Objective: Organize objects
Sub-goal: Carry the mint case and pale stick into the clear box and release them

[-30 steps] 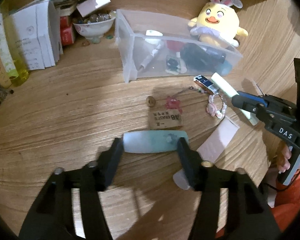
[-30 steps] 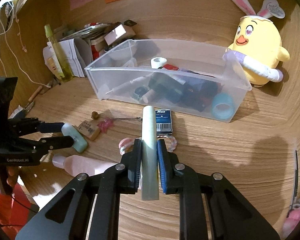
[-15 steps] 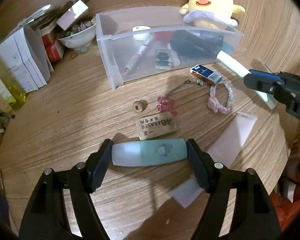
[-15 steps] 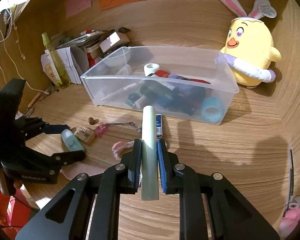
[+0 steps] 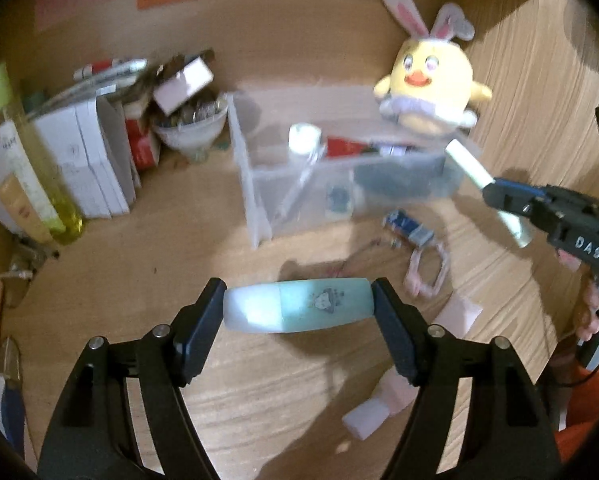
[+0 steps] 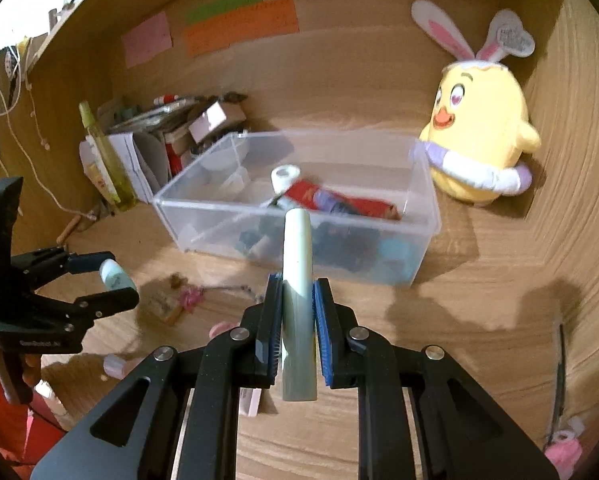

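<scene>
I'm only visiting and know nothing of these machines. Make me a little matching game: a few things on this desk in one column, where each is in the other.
1. teal tube
2. pale green stick
3. plush chick
4. white roll

A. inside the clear bin
B. gripped in the right tool
C. behind the bin, by the wall
D. gripped in the left tool

Pairs: 1-D, 2-B, 3-C, 4-A

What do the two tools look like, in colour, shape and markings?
Both tools are matte black, with forked, cut-out arms and silver screws. The right tool has blue ribbed pads; seen from the left camera, its body carries white "DAS" lettering. The left tool has dark, smooth fingers; its side shows small, blurred lettering that I cannot read.
</scene>
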### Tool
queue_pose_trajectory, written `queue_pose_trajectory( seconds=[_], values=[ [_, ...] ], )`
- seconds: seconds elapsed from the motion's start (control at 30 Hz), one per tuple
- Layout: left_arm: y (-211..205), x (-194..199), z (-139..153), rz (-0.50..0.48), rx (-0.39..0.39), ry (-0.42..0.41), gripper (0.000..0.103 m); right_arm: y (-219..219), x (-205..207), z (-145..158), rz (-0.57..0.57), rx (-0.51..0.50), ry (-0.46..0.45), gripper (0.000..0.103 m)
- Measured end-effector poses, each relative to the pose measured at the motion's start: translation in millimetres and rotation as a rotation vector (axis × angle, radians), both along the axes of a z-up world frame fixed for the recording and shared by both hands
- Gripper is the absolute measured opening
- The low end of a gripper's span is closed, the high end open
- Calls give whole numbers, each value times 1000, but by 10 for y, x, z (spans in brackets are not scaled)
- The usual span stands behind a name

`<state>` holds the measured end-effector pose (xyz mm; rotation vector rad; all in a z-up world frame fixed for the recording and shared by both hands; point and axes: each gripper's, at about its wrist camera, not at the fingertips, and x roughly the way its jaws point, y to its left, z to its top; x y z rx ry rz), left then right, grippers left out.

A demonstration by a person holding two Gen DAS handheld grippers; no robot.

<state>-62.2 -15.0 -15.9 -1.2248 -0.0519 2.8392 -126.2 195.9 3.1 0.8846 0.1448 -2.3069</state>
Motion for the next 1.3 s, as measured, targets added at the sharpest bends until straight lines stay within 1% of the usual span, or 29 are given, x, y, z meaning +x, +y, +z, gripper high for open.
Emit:
queue_pose_trajectory(
  seconds=[0.2, 0.33, 0.6, 0.9, 1.13, 1.3],
  values=[
    [84, -165, 217, -13, 17, 78, 73, 9, -119, 162, -20, -16, 41, 14],
    [110, -282, 355, -19, 26, 108, 73, 11, -249, 270, -36, -27, 64, 14],
    [84, -563, 480, -21, 70, 125, 73, -41, -479, 415, -54, -16, 109, 14],
    [66, -884, 434, -16, 94, 86, 73, -130, -776, 431, -83, 36, 135, 14],
    [55, -1174, 282, -9, 97, 13, 73, -252, -989, 263, -98, 98, 111, 14],
    [100, -1282, 189, -20, 87, -16, 73, -335, -1097, 101, -94, 147, 90, 14]
  ],
)
